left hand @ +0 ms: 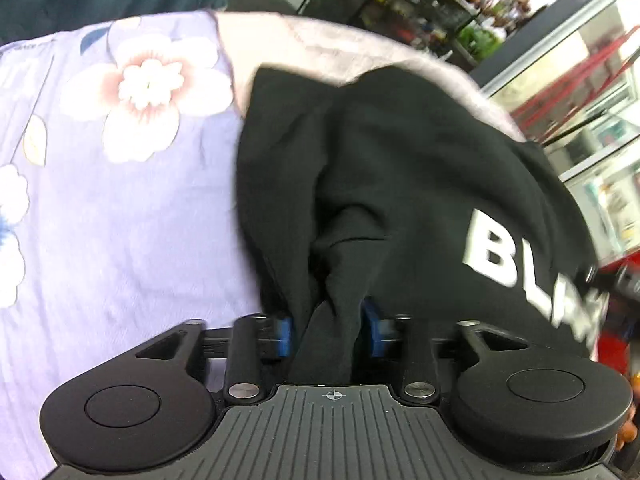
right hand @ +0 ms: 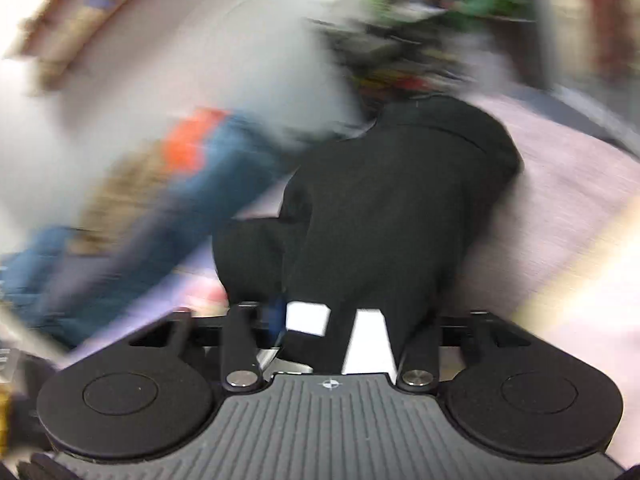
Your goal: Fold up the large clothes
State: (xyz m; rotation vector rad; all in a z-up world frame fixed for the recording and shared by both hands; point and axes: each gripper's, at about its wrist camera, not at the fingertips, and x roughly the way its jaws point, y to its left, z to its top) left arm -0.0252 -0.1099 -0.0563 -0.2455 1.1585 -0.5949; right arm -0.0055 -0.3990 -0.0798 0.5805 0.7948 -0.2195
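Black fabric of the garment [left hand: 400, 184] is bunched in both our claws, left claw [left hand: 328, 332] and right claw [right hand: 332, 320] each clamped on a gathered fold above the floral-covered bed [left hand: 120, 208], so folding has barely begun

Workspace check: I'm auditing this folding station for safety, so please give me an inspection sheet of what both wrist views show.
Surface: floral lilac sheet, pale cover behind it.
Job's things: black garment with white lettering, bunched.
Clutter: blurred blue cloth with an orange patch.
Grippers: left gripper jaws clamp the garment; right gripper has garment between its jaws, grip unclear.
Cables: nothing seen.
Surroundings: stocked shelves, glass display cases.
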